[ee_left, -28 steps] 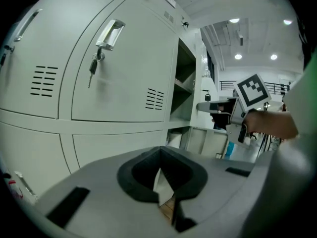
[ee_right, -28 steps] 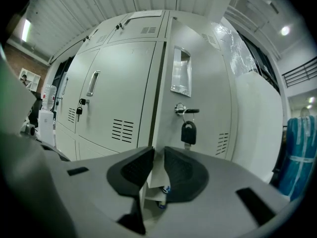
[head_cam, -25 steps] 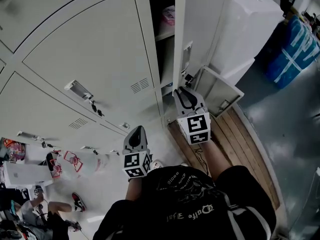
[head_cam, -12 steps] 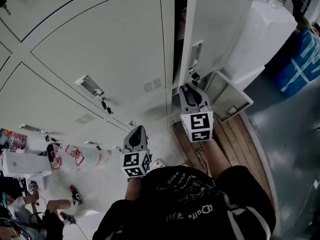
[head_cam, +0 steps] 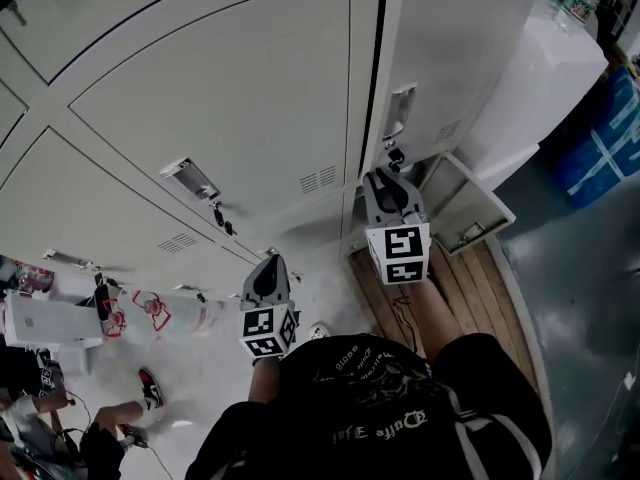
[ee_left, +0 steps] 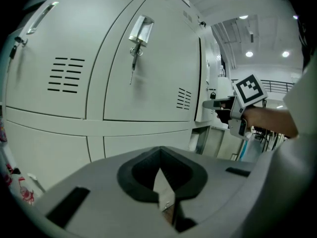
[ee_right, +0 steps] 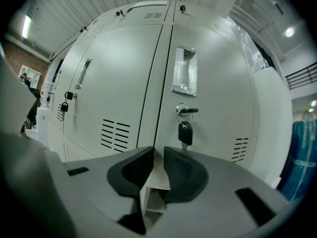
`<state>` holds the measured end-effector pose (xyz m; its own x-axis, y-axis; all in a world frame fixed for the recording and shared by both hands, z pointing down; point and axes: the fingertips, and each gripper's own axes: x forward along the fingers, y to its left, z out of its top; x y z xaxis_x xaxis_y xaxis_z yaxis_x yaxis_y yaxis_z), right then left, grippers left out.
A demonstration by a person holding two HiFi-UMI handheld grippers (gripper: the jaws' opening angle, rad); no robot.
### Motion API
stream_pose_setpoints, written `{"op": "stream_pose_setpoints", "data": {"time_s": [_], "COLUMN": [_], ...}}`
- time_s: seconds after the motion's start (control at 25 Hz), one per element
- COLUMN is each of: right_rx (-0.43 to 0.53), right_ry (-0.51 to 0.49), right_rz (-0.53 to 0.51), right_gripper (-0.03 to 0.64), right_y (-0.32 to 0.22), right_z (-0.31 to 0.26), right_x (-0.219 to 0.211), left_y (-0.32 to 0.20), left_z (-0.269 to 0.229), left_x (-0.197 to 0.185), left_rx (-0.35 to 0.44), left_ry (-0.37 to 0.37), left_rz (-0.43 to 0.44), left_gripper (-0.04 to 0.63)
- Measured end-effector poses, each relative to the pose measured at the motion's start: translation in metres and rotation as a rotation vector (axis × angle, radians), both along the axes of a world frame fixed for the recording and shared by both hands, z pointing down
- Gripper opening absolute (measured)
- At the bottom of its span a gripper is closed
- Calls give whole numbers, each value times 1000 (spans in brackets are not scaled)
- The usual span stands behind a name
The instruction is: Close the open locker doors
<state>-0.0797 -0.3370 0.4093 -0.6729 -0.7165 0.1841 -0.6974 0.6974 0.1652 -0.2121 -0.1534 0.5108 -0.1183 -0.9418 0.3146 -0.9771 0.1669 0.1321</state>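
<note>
Empty, slightly parted right tongs sit just before the locker door; left tongs closed.

Head camera steeply down past the person's torso onto the locker fronts, left hand-held gripper camera low, facing those fronts and the right hand-held gripper, whose camera sits close before the keyed door, shared with head view.

1. Head view, right edge: the blue bag runs out of the frame.
2. Head view, lower left corner: a person is cut off by the edge and too dark to make out.
3. Right gripper view, lower centre: the right gripper hides the open lower compartment, save a narrow strip between its jaws.
</note>
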Motion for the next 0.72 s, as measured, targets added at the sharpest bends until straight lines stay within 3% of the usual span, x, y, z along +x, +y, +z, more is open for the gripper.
{"op": "stream_pose_setpoints", "data": {"time_s": [0.72], "right_rx": [35], "right_ry": [-49], "right_rz": [-37], "right_gripper": [48], "right_y": [-17], "right_z": [-10], "right_x": [-17], "left_y": [6], "left_z": [9], "left_x": [-24], "left_rx": [-35], "left_ry": [-5], "left_rz": [-68], "left_gripper": [6]}}
